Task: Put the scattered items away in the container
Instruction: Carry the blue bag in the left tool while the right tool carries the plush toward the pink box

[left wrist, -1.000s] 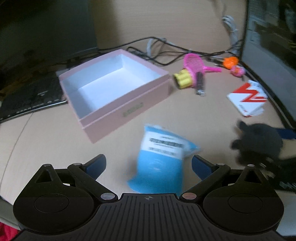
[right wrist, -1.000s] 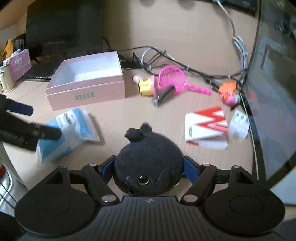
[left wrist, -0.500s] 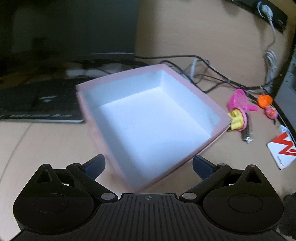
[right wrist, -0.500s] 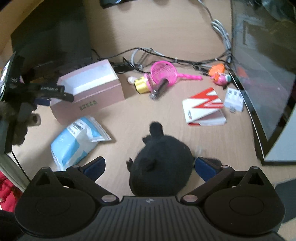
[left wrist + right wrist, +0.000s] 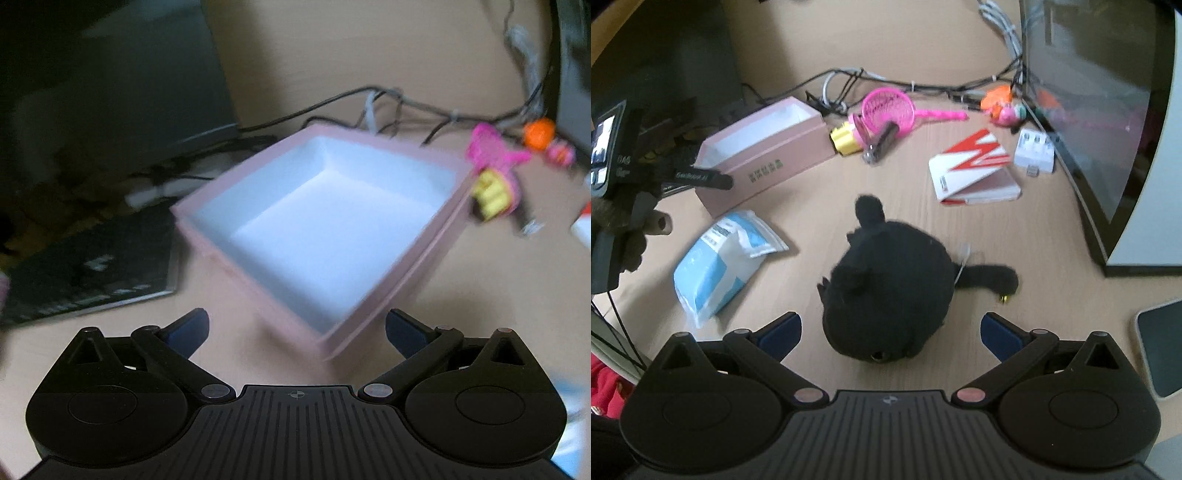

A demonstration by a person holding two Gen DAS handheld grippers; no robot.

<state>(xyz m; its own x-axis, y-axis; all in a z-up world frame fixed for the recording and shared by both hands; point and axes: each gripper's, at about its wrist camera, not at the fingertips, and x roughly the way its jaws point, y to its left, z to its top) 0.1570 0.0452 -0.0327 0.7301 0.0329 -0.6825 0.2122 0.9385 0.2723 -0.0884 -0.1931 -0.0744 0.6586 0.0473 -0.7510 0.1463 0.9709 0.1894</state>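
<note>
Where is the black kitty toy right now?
In the right wrist view the black plush cat lies on the desk, low and central, just ahead of the open right hand-held gripper, untouched, with the blue packet to its left.

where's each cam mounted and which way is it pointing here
Left wrist: on the left gripper, angled down at the empty pink box; its own open jaws frame it.
Right wrist: on the right gripper, angled down at the black plush lying free on the table between its wide-open jaws; the left gripper shows at the left edge.
Shared: pink box, pink net.
</note>
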